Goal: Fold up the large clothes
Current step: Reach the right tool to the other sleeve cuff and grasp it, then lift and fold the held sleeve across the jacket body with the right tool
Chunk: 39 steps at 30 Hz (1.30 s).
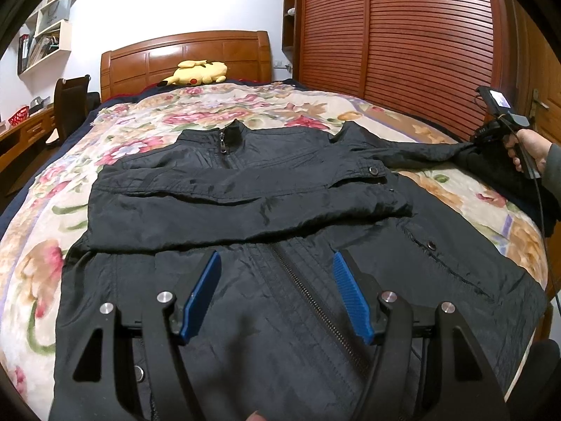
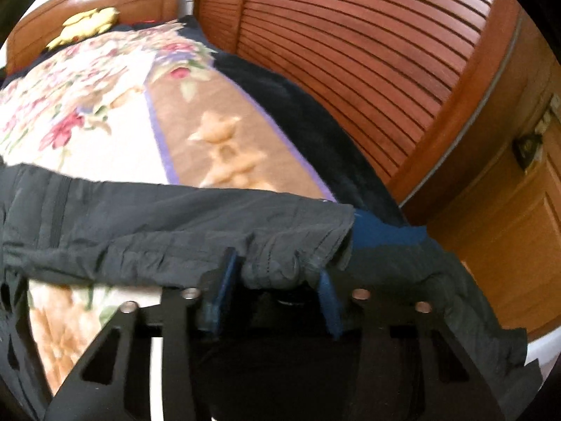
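Observation:
A black zip jacket lies face up on the flowered bedspread. One sleeve is folded across its chest. My left gripper is open and empty, hovering over the jacket's lower front by the zipper. The other sleeve stretches out to the right, where my right gripper holds its end. In the right wrist view the sleeve cuff sits bunched between the blue pads of my right gripper, lifted a little above the bed.
A yellow plush toy lies by the wooden headboard. A slatted wooden wardrobe runs along the bed's right side. A desk and chair stand to the left. A dark blanket lies along the bed's right edge.

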Each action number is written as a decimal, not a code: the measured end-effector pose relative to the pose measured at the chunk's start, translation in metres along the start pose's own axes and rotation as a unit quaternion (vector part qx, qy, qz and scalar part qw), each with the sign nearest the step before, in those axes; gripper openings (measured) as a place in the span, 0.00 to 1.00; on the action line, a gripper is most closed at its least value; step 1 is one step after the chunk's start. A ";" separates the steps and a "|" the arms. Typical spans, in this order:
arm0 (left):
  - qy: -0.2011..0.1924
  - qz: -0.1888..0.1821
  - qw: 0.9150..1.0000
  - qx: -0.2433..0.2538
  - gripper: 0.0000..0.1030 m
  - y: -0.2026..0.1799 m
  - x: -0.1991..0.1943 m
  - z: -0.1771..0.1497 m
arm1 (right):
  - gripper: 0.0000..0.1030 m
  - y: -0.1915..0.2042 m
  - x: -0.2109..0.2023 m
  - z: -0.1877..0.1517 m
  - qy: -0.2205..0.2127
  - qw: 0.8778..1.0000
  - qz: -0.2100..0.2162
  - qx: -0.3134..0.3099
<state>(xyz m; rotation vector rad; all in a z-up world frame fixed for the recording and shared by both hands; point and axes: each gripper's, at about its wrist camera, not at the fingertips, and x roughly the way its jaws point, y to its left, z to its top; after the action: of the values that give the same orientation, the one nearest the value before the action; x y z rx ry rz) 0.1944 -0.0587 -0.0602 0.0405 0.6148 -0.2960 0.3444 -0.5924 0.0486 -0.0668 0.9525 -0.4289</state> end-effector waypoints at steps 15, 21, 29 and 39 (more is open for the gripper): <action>-0.015 0.009 1.000 -0.008 0.64 0.011 -0.020 -0.003 | 0.16 0.119 -0.125 -0.009 -0.145 0.976 0.051 -0.156; -0.021 0.020 0.999 -0.015 0.64 0.022 -0.029 -0.004 | 0.16 0.193 -0.164 -0.021 -0.180 0.953 0.119 -0.211; -0.029 0.033 0.998 -0.033 0.64 0.046 -0.040 -0.005 | 0.15 0.274 -0.192 -0.034 -0.202 0.927 0.194 -0.248; -0.038 0.054 0.996 -0.060 0.64 0.077 -0.052 -0.007 | 0.14 0.348 -0.225 -0.052 -0.222 0.896 0.269 -0.277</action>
<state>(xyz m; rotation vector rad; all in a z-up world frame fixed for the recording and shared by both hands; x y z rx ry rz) 0.1725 0.0296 -0.0398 -0.0528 0.5512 -0.1548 0.3029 -0.1813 0.1081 -0.3937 0.5762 0.3743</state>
